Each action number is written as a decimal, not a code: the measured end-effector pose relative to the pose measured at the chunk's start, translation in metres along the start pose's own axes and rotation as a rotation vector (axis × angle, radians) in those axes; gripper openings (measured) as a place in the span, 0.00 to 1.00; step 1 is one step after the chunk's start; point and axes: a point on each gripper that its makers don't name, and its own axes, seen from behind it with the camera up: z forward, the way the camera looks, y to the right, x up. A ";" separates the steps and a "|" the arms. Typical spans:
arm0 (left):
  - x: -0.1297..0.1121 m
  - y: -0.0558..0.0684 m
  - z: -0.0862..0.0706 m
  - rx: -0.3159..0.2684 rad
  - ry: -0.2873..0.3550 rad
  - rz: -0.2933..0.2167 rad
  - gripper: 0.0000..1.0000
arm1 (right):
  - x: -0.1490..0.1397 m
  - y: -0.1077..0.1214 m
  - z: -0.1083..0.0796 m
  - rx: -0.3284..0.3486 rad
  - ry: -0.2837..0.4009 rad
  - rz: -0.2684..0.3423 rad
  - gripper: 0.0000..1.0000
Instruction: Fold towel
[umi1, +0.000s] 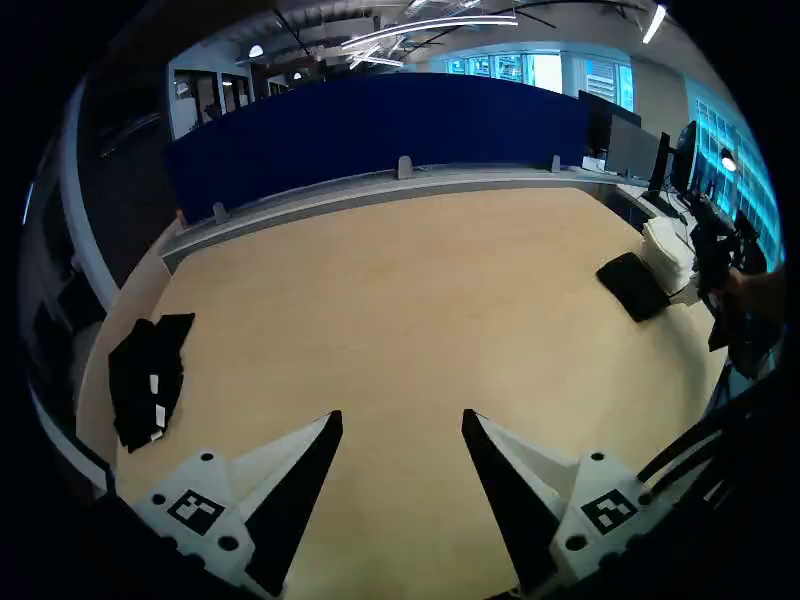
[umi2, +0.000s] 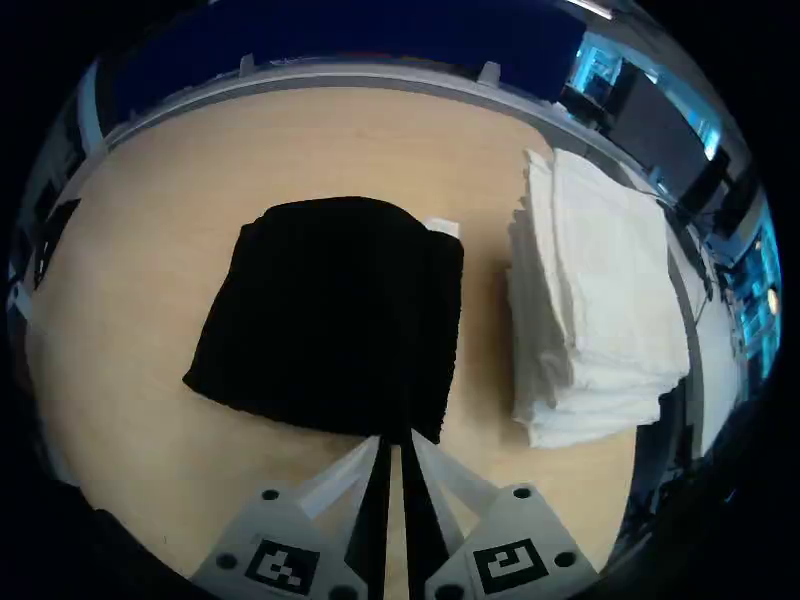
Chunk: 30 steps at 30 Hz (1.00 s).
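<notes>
By the folded black towel (umi2: 330, 320), the right gripper (umi2: 399, 442) is pressed together, the left gripper (umi1: 400, 415) spread; fold judged done, release due.

From here I see a pale wooden counter (umi1: 420, 300) running back to a dark blue partition (umi1: 380, 130) along its far edge. Past the partition's right end stand dark monitors (umi1: 630, 145). Long ceiling lights (umi1: 430, 25) glow overhead, and bright windows (umi1: 530, 70) line the far wall.
</notes>
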 end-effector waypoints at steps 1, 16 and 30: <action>0.000 0.000 0.000 0.000 0.000 0.000 0.88 | 0.000 0.000 0.000 -0.001 -0.001 -0.002 0.07; 0.002 0.001 0.001 0.001 0.002 -0.002 0.88 | 0.004 0.007 -0.001 -0.024 0.026 0.013 0.39; 0.004 0.001 0.002 -0.005 0.007 0.000 0.88 | 0.019 0.004 -0.016 -0.026 0.082 0.011 0.88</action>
